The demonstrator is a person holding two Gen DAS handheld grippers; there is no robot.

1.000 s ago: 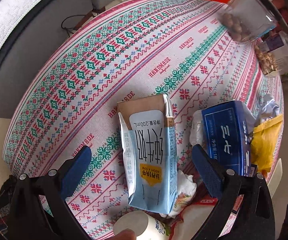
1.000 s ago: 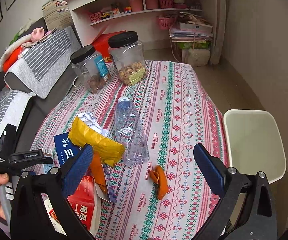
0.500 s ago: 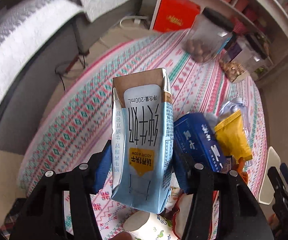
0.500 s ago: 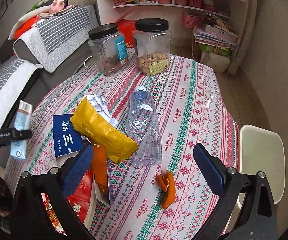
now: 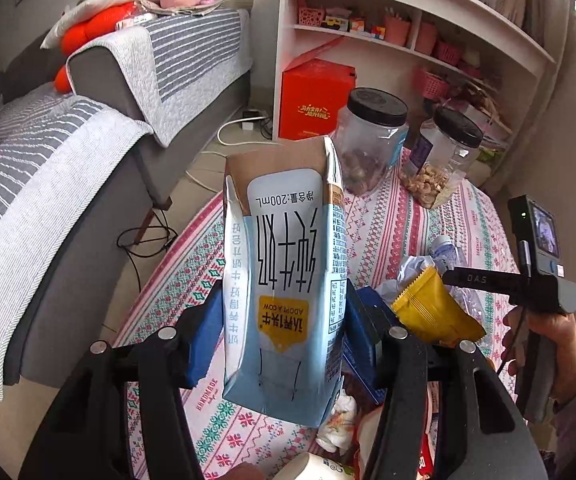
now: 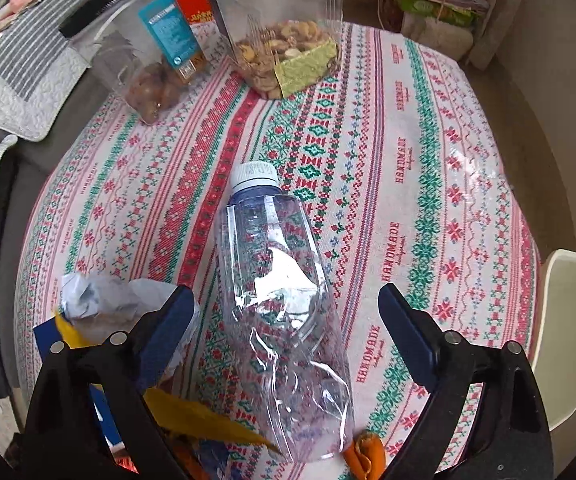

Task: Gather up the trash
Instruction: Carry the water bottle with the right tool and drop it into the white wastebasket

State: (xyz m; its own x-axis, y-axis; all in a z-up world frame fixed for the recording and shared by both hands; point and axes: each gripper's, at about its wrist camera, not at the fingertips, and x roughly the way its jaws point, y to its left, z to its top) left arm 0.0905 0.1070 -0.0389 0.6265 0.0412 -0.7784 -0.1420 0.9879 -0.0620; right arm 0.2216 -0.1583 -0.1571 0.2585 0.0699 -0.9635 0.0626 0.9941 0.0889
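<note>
My left gripper is shut on a light-blue 200 mL milk carton and holds it up above the table. My right gripper is open, its fingers on either side of a clear crushed plastic bottle that lies on the patterned tablecloth, white cap pointing away. A yellow wrapper, crumpled white paper and orange peel lie beside the bottle. In the left wrist view the yellow wrapper lies under the right gripper's body.
Two clear jars with black lids hold nuts at the table's far side. A white paper cup and a blue box lie near me. A white stool stands right of the table; a grey sofa left.
My left gripper has shut on the carton and lifted it off the table. My right gripper has moved down and forward until its open fingers straddle the bottle.
</note>
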